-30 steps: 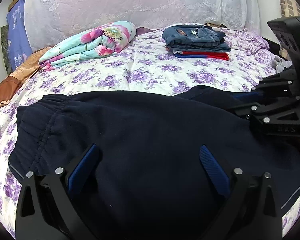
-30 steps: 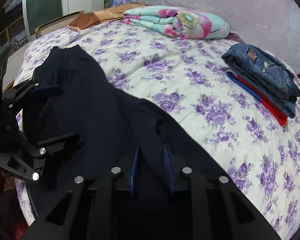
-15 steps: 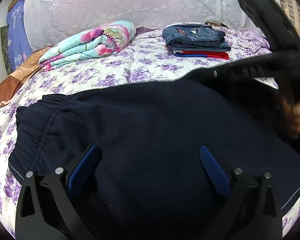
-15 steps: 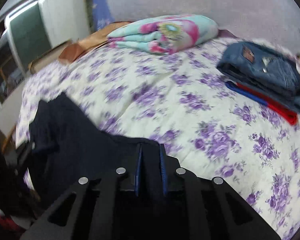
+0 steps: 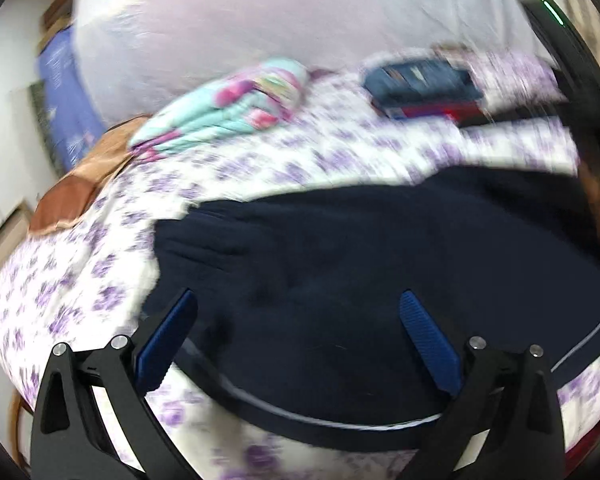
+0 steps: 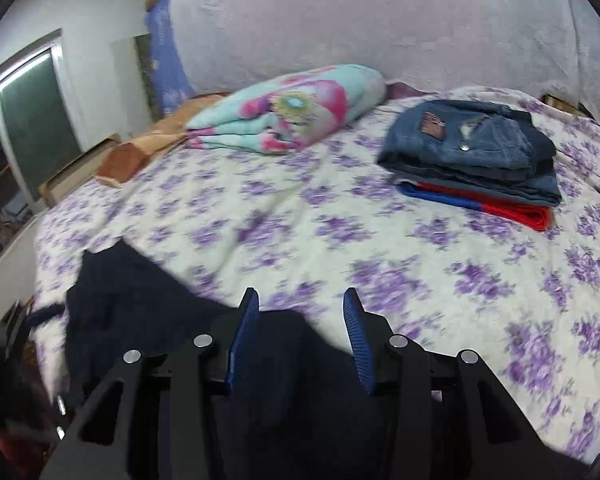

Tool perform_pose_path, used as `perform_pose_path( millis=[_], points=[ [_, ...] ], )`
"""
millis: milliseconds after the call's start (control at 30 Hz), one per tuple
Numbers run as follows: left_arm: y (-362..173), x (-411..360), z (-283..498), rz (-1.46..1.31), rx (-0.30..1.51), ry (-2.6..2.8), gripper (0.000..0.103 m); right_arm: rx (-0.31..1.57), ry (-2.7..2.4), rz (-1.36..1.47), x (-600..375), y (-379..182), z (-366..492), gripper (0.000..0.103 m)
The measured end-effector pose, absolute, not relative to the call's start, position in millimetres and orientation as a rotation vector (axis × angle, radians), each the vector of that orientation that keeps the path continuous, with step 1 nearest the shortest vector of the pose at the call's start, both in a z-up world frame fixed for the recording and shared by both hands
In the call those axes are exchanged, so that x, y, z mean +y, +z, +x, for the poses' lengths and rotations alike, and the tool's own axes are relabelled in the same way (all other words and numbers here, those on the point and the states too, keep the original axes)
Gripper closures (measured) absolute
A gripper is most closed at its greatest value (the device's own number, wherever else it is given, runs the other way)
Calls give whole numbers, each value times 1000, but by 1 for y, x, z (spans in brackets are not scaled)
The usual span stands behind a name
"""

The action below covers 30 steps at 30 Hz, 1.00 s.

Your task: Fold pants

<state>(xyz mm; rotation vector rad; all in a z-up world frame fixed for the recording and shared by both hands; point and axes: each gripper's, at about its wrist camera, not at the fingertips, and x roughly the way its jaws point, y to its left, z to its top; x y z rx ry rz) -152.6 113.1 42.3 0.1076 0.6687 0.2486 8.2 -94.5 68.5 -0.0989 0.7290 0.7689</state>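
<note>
The dark navy pants (image 5: 360, 264) lie crosswise on the bed (image 6: 340, 220), directly under the wide-open, empty left tongs (image 5: 296, 336), while the right tongs (image 6: 300, 336), partly open and gripping nothing, hover over their right-hand end.

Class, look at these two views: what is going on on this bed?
A person with two handheld tongs is folding dark navy pants on a purple-flowered bedsheet. The left tongs are spread wide over the fabric; the right tongs stand open above it. Folded blue jeans sit further back.
</note>
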Motion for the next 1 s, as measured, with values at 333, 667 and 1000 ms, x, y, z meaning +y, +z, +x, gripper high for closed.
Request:
perform_pose_path(
  millis=[333,667,1000],
  points=[
    [35,116,-146,57,708,262,4,728,762,-194,-87,61,-25,25],
    [25,71,-143,123,708,224,5,856,641,63,-173,45,-26,10],
    [6,22,-100,10,839,-34,4,886,544,242,-288,4,-55,4]
  ],
)
